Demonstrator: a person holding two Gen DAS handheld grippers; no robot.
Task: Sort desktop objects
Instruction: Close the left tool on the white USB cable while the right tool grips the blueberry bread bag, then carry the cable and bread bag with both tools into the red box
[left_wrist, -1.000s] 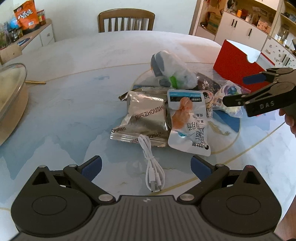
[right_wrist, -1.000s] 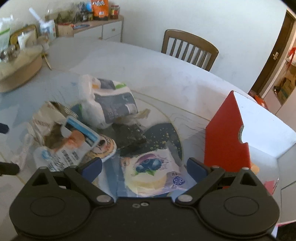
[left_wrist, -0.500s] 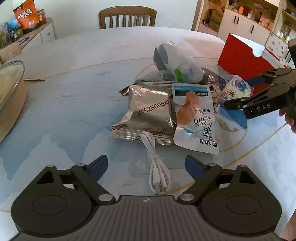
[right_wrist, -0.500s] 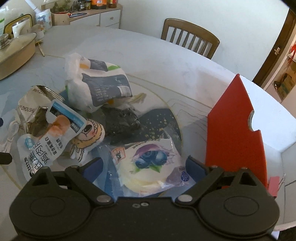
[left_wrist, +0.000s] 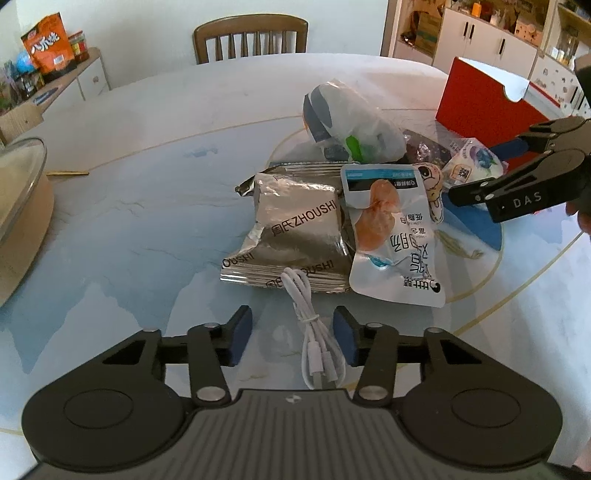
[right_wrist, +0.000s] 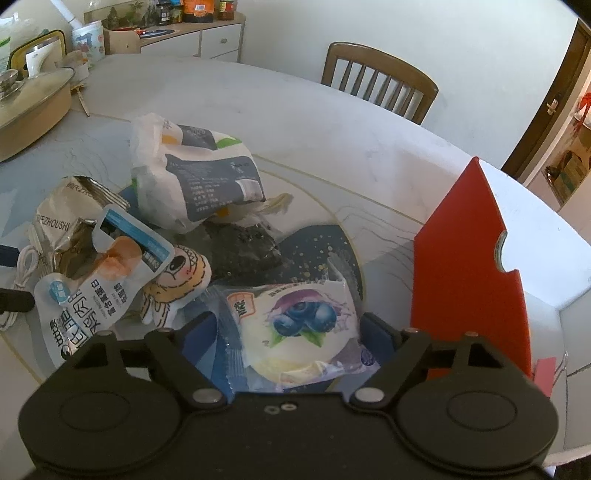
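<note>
A wooden chair (left_wrist: 251, 37) stands behind the table (left_wrist: 129, 206), with a lidded pot (right_wrist: 33, 103) at its edge.

White cable (left_wrist: 308, 325), silver pouch (left_wrist: 295, 236), red box (right_wrist: 469, 273).

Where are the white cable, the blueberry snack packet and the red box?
white cable (left_wrist: 308, 325), left wrist view, on the tied middle of the coil.
blueberry snack packet (right_wrist: 303, 325), right wrist view, on the printed blueberries.
red box (right_wrist: 469, 280), right wrist view, on its red side wall.

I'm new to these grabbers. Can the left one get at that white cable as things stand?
Probably yes. The left gripper is open, its fingers either side of the white cable, with nothing lying over that end.
</note>
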